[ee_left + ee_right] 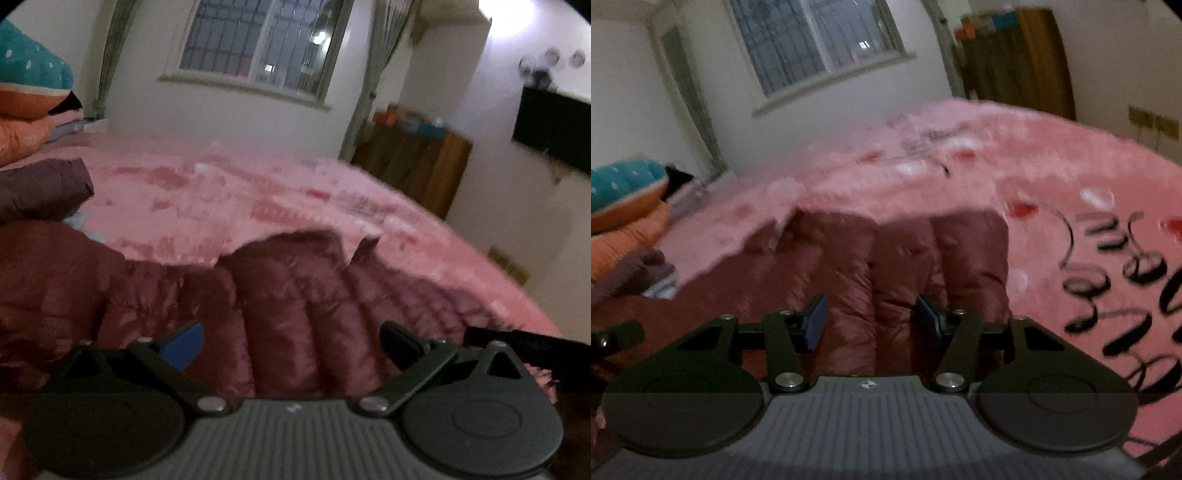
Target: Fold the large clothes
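Left gripper (pixel 291 343) spread wide, pads well apart, nothing pinched between them, hovering just above the puffy maroon quilted jacket (pixel 303 295). Right gripper (pixel 872 321) partly spread too, blue pads on either side of a quilted ridge but, as far as the blurred view lets on, not pressing it; so released, both of them. Beyond the fingers, the jacket lying on the bed (pixel 221 192), bunched and rumpled rather than flat, channels running away from the cameras, far edge ending against the pink fleece blanket (pixel 1052 166) with its black scribble print and red and white spots. In the left view a raised flap or collar poking up at the jacket's far edge; to the left a bulkier mound of the same maroon cloth, maybe a sleeve or a folded-over side, hard to say which. Further out, a stack of folded bedding (pixel 29 92) in teal and orange at the bed's left end, with a dark purple piece just below it; behind, a barred window (pixel 258 40) and a wooden cabinet (pixel 413 166) against the wall. As a judgement: early to middle of the fold. Garment down on the bed and partly gathered, no neat rectangle yet; sleeves to bring in, body to double over, surface to smooth, all apparently left.
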`<state>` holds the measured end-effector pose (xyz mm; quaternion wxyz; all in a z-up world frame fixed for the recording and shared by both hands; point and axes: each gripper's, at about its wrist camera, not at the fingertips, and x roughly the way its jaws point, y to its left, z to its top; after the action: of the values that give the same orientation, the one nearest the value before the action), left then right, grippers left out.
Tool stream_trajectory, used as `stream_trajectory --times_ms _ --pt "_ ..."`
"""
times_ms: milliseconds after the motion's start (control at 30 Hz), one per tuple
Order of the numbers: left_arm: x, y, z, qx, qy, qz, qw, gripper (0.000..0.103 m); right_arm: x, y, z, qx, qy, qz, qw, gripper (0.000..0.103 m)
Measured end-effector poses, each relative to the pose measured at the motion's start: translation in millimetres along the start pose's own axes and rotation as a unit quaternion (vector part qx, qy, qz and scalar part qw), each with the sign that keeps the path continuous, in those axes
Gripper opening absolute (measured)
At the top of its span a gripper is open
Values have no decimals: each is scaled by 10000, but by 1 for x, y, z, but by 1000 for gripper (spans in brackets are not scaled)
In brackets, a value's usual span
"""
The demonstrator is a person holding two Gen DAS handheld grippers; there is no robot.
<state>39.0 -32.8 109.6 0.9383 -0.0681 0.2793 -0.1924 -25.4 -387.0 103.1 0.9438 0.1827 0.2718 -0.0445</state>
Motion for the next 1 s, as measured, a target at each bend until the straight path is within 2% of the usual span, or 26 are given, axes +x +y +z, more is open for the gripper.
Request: stream_trajectory --times_ms 100,233,467,667,767,833,900,933,1000 --pt "27 3 -7 71 362 241 9990 99 9 -4 -1 -18 261 -143 9996 61" --pt "49 11 -19 -108 611 296 9976 99 17 1 -3 -333 466 -437 9974 56" --pt "62 9 -34 23 496 364 9981 103 31 0 -4 -391 777 -714 9936 55" --pt "69 7 -37 75 526 435 9976 103 40 3 -4 -490 799 -816 9922 58" --pt "63 6 -34 45 539 453 9975 102 42 5 -5 -586 795 -815 9918 63" --pt "55 4 -29 -34 565 503 9971 100 40 3 -3 -576 798 -719 9925 72" --pt "38 2 -27 -181 491 478 9975 98 37 4 -6 -557 814 -547 9936 96" --pt "25 1 -26 -263 413 455 9978 98 37 6 -7 -559 844 -440 9939 101" --pt "-1 1 -26 -423 278 485 9975 98 36 10 -6 -592 893 -400 9934 103"
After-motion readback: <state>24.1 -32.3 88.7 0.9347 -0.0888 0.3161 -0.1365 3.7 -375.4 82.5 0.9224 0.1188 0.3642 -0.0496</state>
